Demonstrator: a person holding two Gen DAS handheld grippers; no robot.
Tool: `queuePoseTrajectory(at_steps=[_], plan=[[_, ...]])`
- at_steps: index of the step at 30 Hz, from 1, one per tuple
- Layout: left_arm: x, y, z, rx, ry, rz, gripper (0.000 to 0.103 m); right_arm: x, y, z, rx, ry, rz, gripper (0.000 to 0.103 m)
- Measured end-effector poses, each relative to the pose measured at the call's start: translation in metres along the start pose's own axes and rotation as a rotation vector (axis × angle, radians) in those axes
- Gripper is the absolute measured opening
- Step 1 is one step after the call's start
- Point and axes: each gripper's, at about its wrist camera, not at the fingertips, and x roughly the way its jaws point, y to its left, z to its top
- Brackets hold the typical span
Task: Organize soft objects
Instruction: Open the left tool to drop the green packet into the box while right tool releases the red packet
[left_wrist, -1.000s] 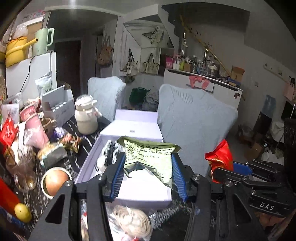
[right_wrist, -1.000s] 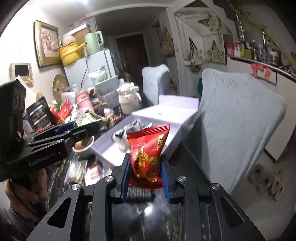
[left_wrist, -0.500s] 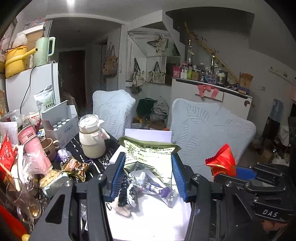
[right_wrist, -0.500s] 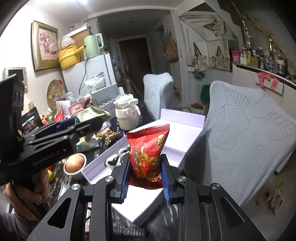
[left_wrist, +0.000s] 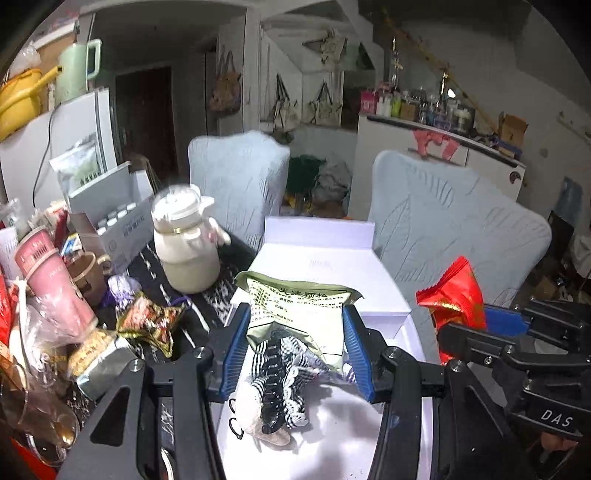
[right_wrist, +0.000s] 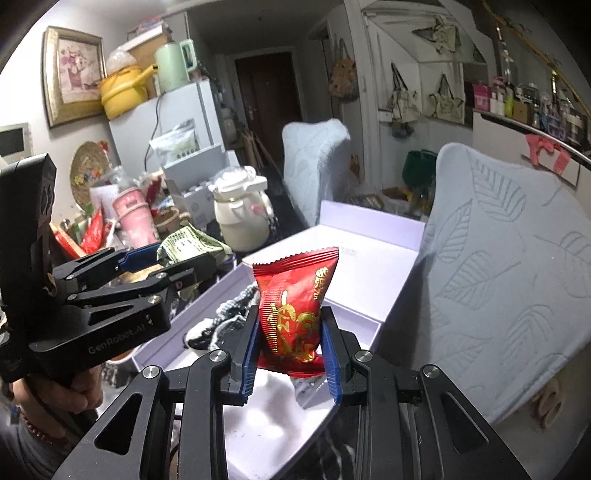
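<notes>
Item: I am pinching a light, crinkly olive-green foil pouch (left_wrist: 295, 306) in my left gripper (left_wrist: 293, 343) by its lower edges; my right gripper (right_wrist: 290, 347) is clamping a soft, slippery red foil snack packet (right_wrist: 295, 299) mid-body.

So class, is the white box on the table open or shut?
Open: the white box has its lid folded back, and a black-and-white cloth lies inside.

Two grippers, one snack packet each: green packet (left_wrist: 299, 310), red packet (right_wrist: 295, 306). One open white box (left_wrist: 332, 266), one striped cloth (left_wrist: 280, 373), two covered chairs.
</notes>
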Motion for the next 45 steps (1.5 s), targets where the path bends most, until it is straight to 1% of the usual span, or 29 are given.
queuePoseTrajectory(at_steps=[5, 7, 10, 14, 16, 18, 20, 26, 27, 28, 30, 32, 34, 37, 38, 39, 41, 43, 45], plan=[[0.021, 0.002, -0.008, 0.008, 0.065, 0.016, 0.049, 0.02, -0.004, 0.0, 0.0, 0.048, -0.012, 0.03], [0.033, 0.004, -0.012, 0.012, 0.111, 0.02, 0.049, 0.029, -0.006, 0.0, 0.0, 0.074, -0.016, 0.03], [0.044, 0.007, -0.018, 0.002, 0.152, 0.026, 0.049, 0.04, -0.01, 0.001, 0.01, 0.103, -0.024, 0.03], [0.057, 0.01, -0.022, -0.006, 0.191, 0.086, 0.049, 0.053, -0.012, 0.0, 0.006, 0.14, -0.035, 0.03], [0.063, 0.013, -0.023, -0.016, 0.212, 0.091, 0.049, 0.057, -0.01, -0.001, -0.017, 0.144, -0.076, 0.03], [0.069, 0.015, -0.025, -0.024, 0.233, 0.095, 0.049, 0.061, -0.013, -0.002, -0.003, 0.158, -0.055, 0.03], [0.072, 0.016, -0.026, -0.026, 0.244, 0.101, 0.049, 0.064, -0.015, -0.003, 0.013, 0.17, -0.042, 0.03], [0.076, 0.015, -0.027, -0.027, 0.26, 0.086, 0.05, 0.074, -0.017, -0.005, 0.021, 0.204, -0.039, 0.031], [0.076, 0.016, -0.026, -0.034, 0.261, 0.087, 0.05, 0.076, -0.017, -0.006, 0.024, 0.211, -0.035, 0.032], [0.076, 0.016, -0.026, -0.042, 0.264, 0.089, 0.05, 0.077, -0.018, -0.006, 0.028, 0.216, -0.037, 0.038], [0.076, 0.016, -0.026, -0.043, 0.273, 0.099, 0.051, 0.078, -0.018, -0.005, 0.037, 0.223, -0.038, 0.042], [0.075, 0.015, -0.025, -0.04, 0.27, 0.108, 0.052, 0.076, -0.019, -0.005, 0.04, 0.223, -0.045, 0.043], [0.072, 0.013, -0.024, -0.032, 0.266, 0.124, 0.052, 0.074, -0.018, -0.005, 0.033, 0.222, -0.052, 0.046], [0.066, 0.011, -0.02, -0.024, 0.251, 0.142, 0.054, 0.069, -0.018, -0.005, 0.03, 0.216, -0.06, 0.047], [0.064, 0.011, -0.019, -0.023, 0.247, 0.149, 0.058, 0.066, -0.017, -0.005, 0.028, 0.212, -0.065, 0.047], [0.061, 0.01, -0.017, -0.021, 0.244, 0.159, 0.067, 0.065, -0.017, -0.004, 0.028, 0.209, -0.07, 0.047], [0.054, 0.007, -0.013, -0.019, 0.222, 0.175, 0.081, 0.06, -0.017, -0.003, 0.028, 0.202, -0.079, 0.047], [0.049, 0.006, -0.01, -0.016, 0.205, 0.187, 0.081, 0.056, -0.017, -0.002, 0.03, 0.196, -0.085, 0.046], [0.045, 0.005, -0.007, -0.019, 0.203, 0.181, 0.081, 0.05, -0.017, -0.001, 0.031, 0.187, -0.091, 0.046]])
